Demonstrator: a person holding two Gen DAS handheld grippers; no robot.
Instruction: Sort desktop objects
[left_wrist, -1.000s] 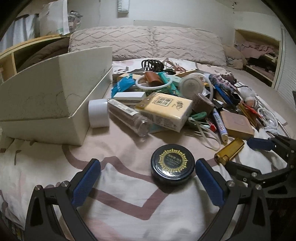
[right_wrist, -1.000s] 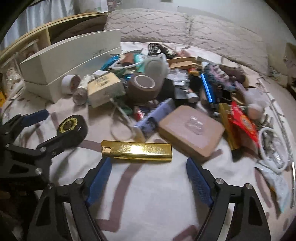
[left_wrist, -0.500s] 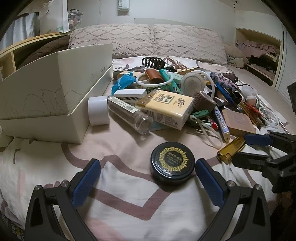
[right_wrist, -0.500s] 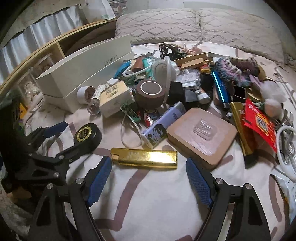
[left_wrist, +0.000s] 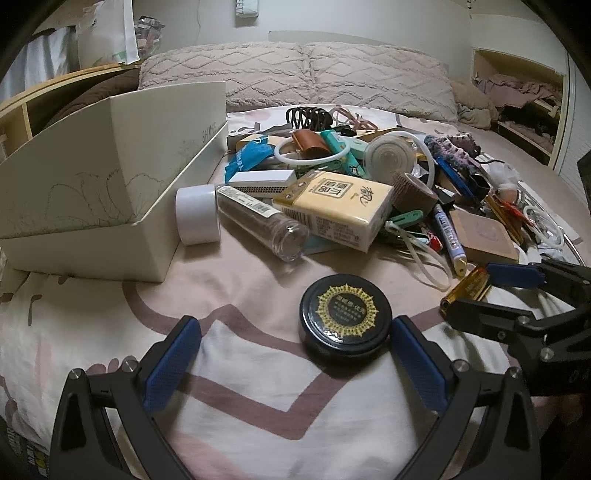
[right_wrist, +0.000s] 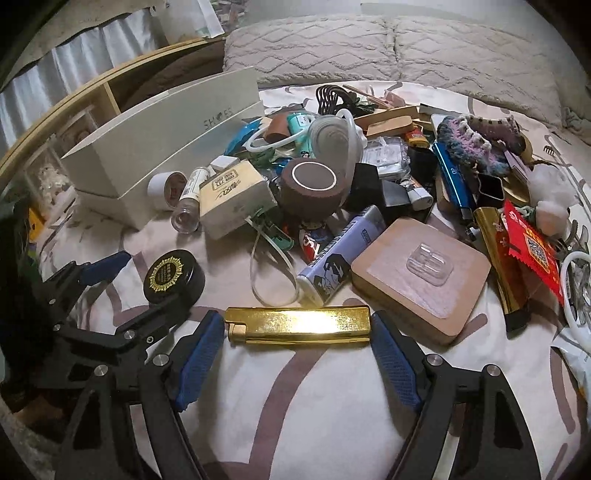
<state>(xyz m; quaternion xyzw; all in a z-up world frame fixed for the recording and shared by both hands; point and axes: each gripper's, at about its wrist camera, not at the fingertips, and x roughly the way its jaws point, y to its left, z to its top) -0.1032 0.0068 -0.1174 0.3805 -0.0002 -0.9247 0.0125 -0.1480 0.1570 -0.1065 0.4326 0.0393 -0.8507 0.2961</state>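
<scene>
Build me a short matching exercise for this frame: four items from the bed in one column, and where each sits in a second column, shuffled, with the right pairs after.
Items
1. black round tin
2. gold bar-shaped case
3. white tape roll
4. brown tape roll

Places
A. beside the white shoe box, next to the clear tube
B. between the right claw fingers, which are closing
C. in the pile, behind the blue marker
D. near the right finger of the open left claw

Pairs: 1-D, 2-B, 3-A, 4-C
</scene>
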